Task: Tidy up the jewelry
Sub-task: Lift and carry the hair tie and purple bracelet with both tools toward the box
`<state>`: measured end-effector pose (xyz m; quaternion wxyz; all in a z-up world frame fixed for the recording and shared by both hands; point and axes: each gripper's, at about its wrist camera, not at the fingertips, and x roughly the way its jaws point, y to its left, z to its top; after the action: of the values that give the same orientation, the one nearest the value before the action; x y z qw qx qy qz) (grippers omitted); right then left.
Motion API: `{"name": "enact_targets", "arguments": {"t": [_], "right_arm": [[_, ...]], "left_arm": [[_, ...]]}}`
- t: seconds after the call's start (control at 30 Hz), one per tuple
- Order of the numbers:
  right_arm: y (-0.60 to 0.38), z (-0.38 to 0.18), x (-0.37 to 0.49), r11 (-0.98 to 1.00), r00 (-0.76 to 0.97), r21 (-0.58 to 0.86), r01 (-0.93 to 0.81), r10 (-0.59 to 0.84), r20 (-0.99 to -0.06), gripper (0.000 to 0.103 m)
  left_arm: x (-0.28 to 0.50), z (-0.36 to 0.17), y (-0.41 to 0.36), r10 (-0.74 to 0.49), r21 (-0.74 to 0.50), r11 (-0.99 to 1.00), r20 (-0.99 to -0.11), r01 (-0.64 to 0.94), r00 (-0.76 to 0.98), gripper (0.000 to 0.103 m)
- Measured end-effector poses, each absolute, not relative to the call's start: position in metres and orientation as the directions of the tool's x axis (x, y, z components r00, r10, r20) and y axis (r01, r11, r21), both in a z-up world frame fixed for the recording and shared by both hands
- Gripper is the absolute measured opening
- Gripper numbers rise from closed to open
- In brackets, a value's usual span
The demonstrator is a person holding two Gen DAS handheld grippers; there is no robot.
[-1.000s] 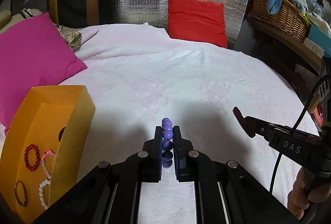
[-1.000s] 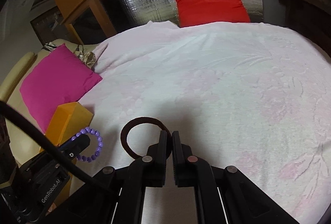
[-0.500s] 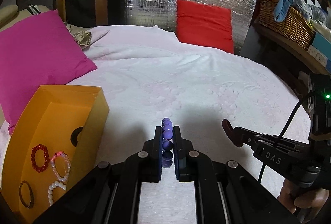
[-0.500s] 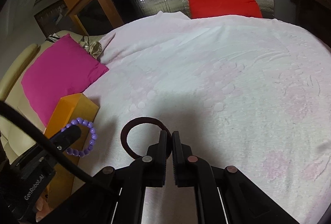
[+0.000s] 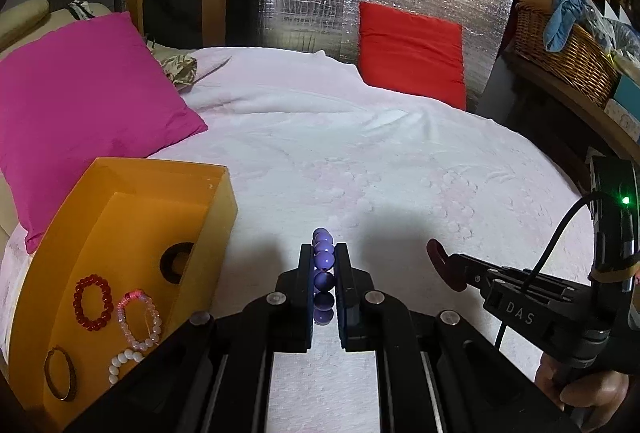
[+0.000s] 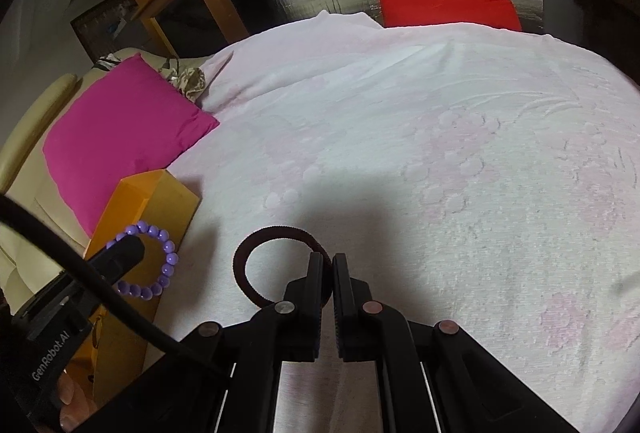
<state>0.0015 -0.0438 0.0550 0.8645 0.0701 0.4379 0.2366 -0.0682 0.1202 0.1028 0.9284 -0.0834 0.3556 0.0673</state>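
Ahead of both pairs of fingers, a pale pink bedspread (image 5: 360, 153) under cast shadows. Far beyond the tips: a red cushion (image 5: 412, 49) against a silver quilted panel (image 5: 320, 5). Off to the left and beyond: a magenta pillow (image 5: 80, 93). Up on the right side, on a shelf: a wicker basket (image 5: 560, 53) with blue cloth.

Just left of the left gripper (image 5: 324, 265), close alongside: an open orange box (image 5: 160, 173). Inside, on its floor: a red bead bracelet (image 5: 93, 302), a pink bead bracelet (image 5: 140, 321), a white bead bracelet (image 5: 124, 361) and a thin metal bangle (image 5: 60, 373).

Left gripper closed down on a purple bead bracelet (image 5: 323, 273), clamped edge-on between the pads, a few beads poking past the tips. From the right wrist view, same bracelet (image 6: 156, 265) hanging as a loop below the left fingertip, in front of the box wall.

Right gripper (image 6: 328, 265) nearly shut, pinching a dark maroon hair tie (image 6: 256, 245); loop sticking out to the left of the tips, above the bedspread. Seen from the left camera, same tie (image 5: 438, 263) at the tip of the right gripper, right of the left fingers and apart from them.
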Motion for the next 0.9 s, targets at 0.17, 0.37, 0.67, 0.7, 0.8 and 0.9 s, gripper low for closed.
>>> {"name": "enact_targets", "arguments": {"t": [0.17,0.37,0.67,0.7,0.8,0.9], "right_arm": [[-0.037,0.053,0.002,0.876,0.497,0.327,-0.355,0.473,-0.727,0.005],[-0.030,0.050,0.002,0.875,0.490,0.323,-0.361,0.473,-0.732,0.005],[-0.021,0.053,0.000,0.868,0.494,0.327,-0.374,0.485,-0.722,0.005],[-0.018,0.053,0.000,0.866,0.495,0.327,-0.378,0.487,-0.719,0.005],[-0.011,0.055,-0.003,0.859,0.496,0.329,-0.392,0.499,-0.711,0.005],[-0.003,0.058,-0.005,0.851,0.500,0.332,-0.407,0.512,-0.699,0.005]], "left_arm": [[-0.071,0.104,0.126,0.070,-0.112,0.975,-0.669,-0.193,0.740,0.010],[-0.073,0.105,0.131,0.067,-0.123,0.972,-0.668,-0.200,0.741,0.010],[-0.087,0.123,0.136,0.046,-0.165,0.968,-0.620,-0.188,0.783,0.010],[-0.088,0.125,0.137,0.047,-0.167,0.968,-0.616,-0.189,0.786,0.010],[-0.093,0.129,0.140,0.053,-0.171,0.966,-0.604,-0.194,0.795,0.010],[-0.098,0.133,0.147,0.063,-0.174,0.964,-0.592,-0.204,0.803,0.010]]}}
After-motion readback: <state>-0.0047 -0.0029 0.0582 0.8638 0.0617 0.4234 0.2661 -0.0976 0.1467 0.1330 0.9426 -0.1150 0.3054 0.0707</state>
